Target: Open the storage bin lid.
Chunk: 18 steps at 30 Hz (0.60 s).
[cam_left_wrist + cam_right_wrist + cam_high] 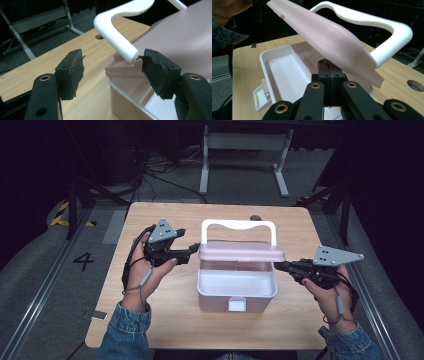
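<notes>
Underneath, a wooden table (165,320) stands on grey floor (45,265).

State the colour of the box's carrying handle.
White; the handle shows best in the right gripper view, above the pale pink lid.

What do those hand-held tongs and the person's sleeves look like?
Both tongs, left and right, are black, each topped by a grey three-cornered plate with small holes. Brass-coloured rivets dot the arms, and the dark pads are frayed. Thin grey cables trail off. The sleeves are blue denim.
</notes>
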### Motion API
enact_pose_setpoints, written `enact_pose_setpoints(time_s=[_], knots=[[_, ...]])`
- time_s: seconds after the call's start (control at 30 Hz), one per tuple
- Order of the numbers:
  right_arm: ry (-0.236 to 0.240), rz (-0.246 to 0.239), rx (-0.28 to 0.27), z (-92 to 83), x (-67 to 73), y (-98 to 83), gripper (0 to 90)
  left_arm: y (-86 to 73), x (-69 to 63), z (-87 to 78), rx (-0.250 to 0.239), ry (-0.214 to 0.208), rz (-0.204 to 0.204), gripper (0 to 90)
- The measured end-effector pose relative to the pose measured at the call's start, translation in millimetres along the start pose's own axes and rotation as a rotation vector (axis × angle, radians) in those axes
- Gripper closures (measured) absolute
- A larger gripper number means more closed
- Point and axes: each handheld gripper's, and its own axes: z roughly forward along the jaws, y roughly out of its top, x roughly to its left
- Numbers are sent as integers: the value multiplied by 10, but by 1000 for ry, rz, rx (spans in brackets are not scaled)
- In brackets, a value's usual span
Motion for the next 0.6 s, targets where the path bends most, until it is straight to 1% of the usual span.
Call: enact_pose_setpoints(time_s=[0.03, 0.13, 0.23, 0.3, 0.37, 0.47, 0.53, 0.57, 0.6], knots=[[-3, -2, -4, 9, -4, 11, 900, -19, -2, 4, 11, 1, -8, 335], [-5, 2, -17, 29, -30, 31, 900, -64, 5, 21, 43, 7, -13, 325], [-11, 5, -25, 39, -46, 50, 900, -81, -6, 32, 60, 8, -4, 309], [-14, 7, -30, 47, -54, 58, 900, -79, -25, 41, 62, 13, 10, 301], [-10, 8, -29, 51, -60, 63, 900, -69, -57, 65, 51, 3, 17, 282], [-13, 5, -35, 48, -61, 67, 900, -31, -130, 122, 34, -7, 51, 261], [-17, 8, -40, 39, -55, 71, 900, -11, -185, 161, 34, -24, 62, 255], [-17, 9, -40, 34, -55, 74, 900, -1, -203, 179, 32, -26, 71, 255], [-17, 9, -41, 32, -59, 75, 900, -1, -203, 179, 32, -26, 71, 254]])
